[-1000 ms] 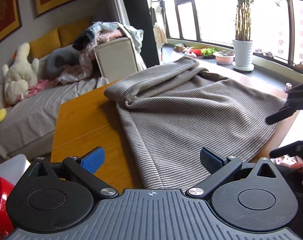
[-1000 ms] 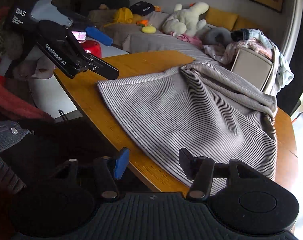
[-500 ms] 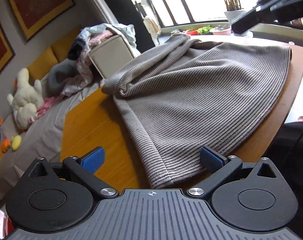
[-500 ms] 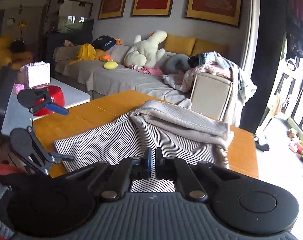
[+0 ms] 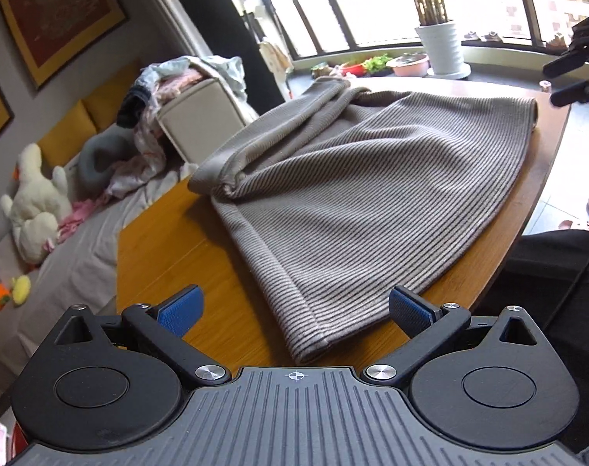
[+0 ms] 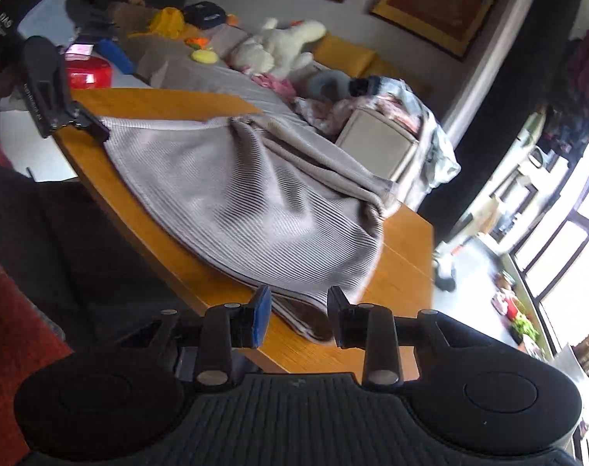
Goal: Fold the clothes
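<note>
A grey-brown striped knit garment lies spread on the wooden table, its top part bunched in a fold at the far side. My left gripper is open, its blue pads either side of the garment's near hem corner, just short of it. My right gripper is open, with the garment's other hem corner lying between its fingertips at the table edge. The left gripper also shows in the right wrist view at the far hem corner.
A sofa with a white plush toy and a pile of clothes on a beige box stand beyond the table. A potted plant stands by the window. A red container sits on a white side table.
My right gripper was shut half a second ago and is now open at the hem corner by the table edge. My left gripper stayed open at its corner and shifted slightly.
</note>
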Demonstrator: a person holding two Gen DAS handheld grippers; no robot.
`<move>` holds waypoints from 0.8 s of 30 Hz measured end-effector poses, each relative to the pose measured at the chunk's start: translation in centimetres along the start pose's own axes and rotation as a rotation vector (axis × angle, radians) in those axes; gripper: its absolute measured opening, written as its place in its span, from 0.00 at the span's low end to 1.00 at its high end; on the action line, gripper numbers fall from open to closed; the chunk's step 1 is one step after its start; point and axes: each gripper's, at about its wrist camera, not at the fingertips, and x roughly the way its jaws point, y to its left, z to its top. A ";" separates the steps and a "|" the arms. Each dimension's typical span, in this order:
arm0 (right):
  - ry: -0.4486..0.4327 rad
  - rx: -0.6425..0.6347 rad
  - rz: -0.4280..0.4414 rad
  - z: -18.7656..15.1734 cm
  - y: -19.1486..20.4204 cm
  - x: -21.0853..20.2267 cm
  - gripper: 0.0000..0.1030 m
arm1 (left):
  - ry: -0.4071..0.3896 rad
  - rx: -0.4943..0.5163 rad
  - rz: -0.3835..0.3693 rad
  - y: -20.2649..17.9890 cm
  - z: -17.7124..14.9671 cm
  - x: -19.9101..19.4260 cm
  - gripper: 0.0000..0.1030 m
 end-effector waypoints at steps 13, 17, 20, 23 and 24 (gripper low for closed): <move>-0.036 -0.273 0.017 3.2 4.9 4.6 0.03 | -0.036 0.071 -0.064 -2.3 1.0 -0.3 1.00; -0.099 -0.066 -0.011 6.1 0.9 4.0 0.00 | -0.034 0.092 -0.063 -2.6 0.6 -0.3 1.00; -0.132 0.007 -0.021 7.0 -1.3 3.2 0.00 | -0.023 0.080 -0.009 -2.0 0.5 0.5 1.00; -0.146 0.036 -0.019 6.5 -2.2 2.4 0.00 | -0.006 0.035 0.091 -0.5 0.8 2.1 1.00; -0.143 0.052 -0.010 6.0 -2.4 2.0 0.02 | 0.003 0.020 0.130 0.1 1.0 2.7 1.00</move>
